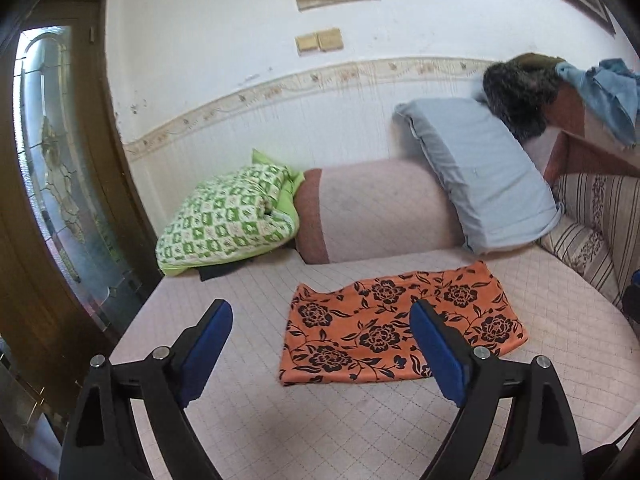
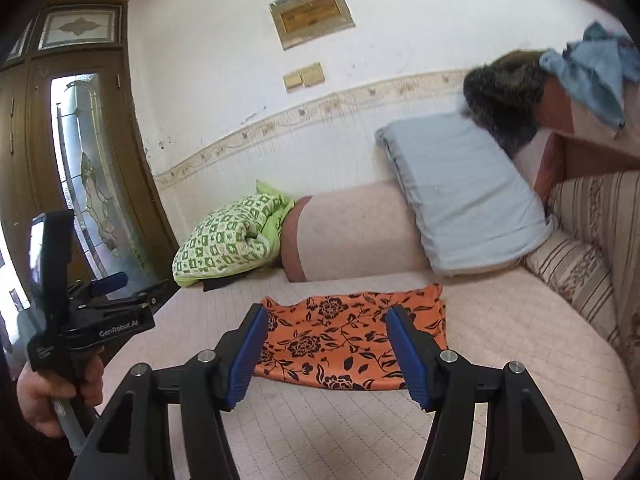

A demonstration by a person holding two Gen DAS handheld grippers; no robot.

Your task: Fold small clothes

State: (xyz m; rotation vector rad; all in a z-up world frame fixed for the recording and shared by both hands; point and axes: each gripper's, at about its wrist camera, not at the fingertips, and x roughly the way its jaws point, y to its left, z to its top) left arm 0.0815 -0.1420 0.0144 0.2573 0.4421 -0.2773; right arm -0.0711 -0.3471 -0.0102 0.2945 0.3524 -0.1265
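Nearest the cameras, the left gripper [image 1: 320, 340] is spread wide with nothing between its blue pads [image 1: 436, 350], hanging above the pink quilted bed [image 1: 240, 420]. The right gripper [image 2: 324, 348] is likewise spread and holds nothing. In the right wrist view the left gripper shows from the side at the left edge, gripped by the person's left hand [image 2: 44, 396].

Just beyond both grippers, the orange floral garment [image 1: 400, 328] lies flat on the bed, apart from either pair of fingers. Its near edge sits just ahead of the right gripper's pads [image 2: 408, 352].

Further back, a green checked quilt [image 1: 228, 220] is bundled at the left, touching a pink bolster [image 1: 380, 212] that runs along the wall. A pale blue pillow [image 1: 484, 176] leans on the bolster's right end. A striped cushion [image 1: 588, 240] lies at the right edge. Beyond the pillow, a dark furry item [image 1: 520, 92] and a blue cloth [image 1: 612, 96] rest on a wooden headboard [image 1: 576, 120]. A wooden door with a glass panel [image 1: 60, 184] stands at the far left.
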